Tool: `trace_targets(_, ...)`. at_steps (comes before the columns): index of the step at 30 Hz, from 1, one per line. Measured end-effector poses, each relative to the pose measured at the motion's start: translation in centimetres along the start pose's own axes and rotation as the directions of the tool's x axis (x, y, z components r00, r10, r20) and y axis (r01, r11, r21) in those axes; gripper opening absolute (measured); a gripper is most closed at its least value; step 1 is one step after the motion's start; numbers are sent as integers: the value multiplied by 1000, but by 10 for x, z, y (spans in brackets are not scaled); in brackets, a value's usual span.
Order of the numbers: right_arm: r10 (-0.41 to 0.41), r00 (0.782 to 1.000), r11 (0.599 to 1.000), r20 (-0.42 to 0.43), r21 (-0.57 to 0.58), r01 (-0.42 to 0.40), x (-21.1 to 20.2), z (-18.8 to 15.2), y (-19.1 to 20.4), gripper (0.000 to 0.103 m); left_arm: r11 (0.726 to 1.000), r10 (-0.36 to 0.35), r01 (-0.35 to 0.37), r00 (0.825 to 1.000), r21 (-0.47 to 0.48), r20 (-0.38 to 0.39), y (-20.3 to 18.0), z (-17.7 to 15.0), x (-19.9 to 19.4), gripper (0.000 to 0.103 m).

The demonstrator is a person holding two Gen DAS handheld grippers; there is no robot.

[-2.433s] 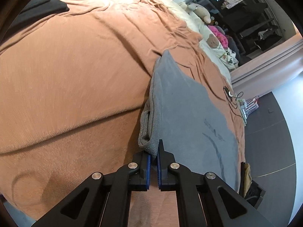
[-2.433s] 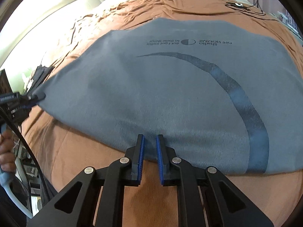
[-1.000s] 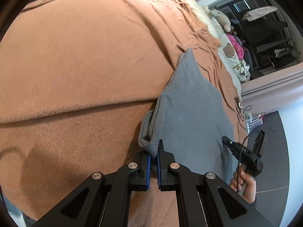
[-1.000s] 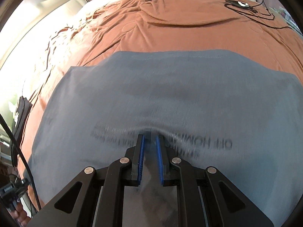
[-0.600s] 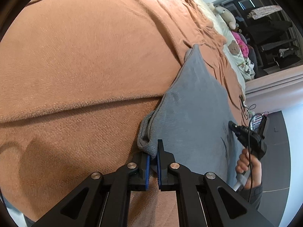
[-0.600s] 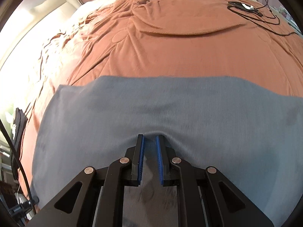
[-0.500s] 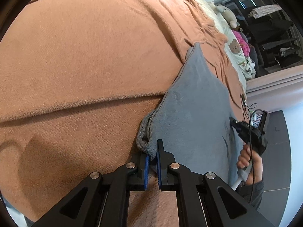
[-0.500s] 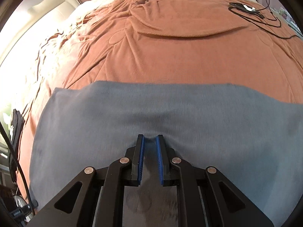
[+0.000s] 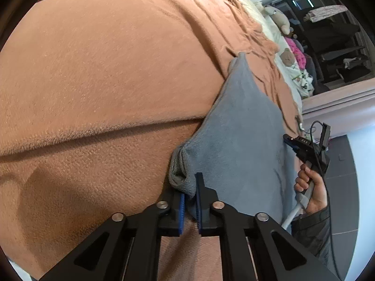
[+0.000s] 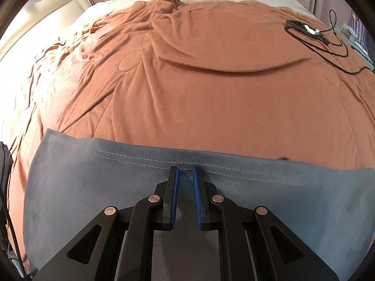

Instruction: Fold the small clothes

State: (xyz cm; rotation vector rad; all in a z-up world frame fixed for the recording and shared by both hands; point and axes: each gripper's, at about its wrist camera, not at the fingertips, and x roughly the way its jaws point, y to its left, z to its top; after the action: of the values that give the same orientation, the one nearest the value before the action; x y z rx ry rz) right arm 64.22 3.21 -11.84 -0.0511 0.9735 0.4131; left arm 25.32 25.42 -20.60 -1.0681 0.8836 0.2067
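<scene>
A grey T-shirt [image 9: 236, 138] lies folded over on an orange-brown bed cover [image 9: 105, 70]. My left gripper [image 9: 190, 187] is shut on a bunched corner of the shirt at its near left edge. In the right wrist view the shirt [image 10: 117, 178] fills the lower half, its stitched hem running across. My right gripper [image 10: 185, 175] is shut on the shirt's fabric just behind that hem. The right gripper also shows in the left wrist view [image 9: 302, 145], held by a hand at the shirt's far side.
The orange-brown cover [image 10: 211, 82] spreads ahead of the hem. A black cable with a small device [image 10: 309, 30] lies at the far right of the bed. Stuffed toys and pillows [image 9: 288, 56] sit at the bed's head. A dark item [image 10: 4, 164] lies at the left edge.
My right gripper has drawn the shirt's hem over and toward me, so the printed front is covered and more bed cover shows. My left gripper keeps its hold and has barely moved.
</scene>
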Motion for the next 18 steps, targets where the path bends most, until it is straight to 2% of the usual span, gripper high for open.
trace_targets(4, 27, 999, 1000, 21, -6, -27, -28, -14, 2, 9, 993, -116, 116, 993, -37, 8, 0, 5, -10, 6)
trace_targets(8, 54, 998, 998, 15, -12, -54, -54, -34, -3, 9, 975, -217, 217, 976, -37, 25, -12, 10, -20, 6)
trace_targets(14, 87, 996, 996, 2, -29, -87, -87, -66, -4, 9, 949, -316, 316, 948, 24, 32, -44, 19, -32, 6)
trace_targets(18, 123, 992, 992, -11, -36, -123, -107, -90, -2, 9, 935, -354, 352, 935, 49, 27, -62, 25, -35, 5)
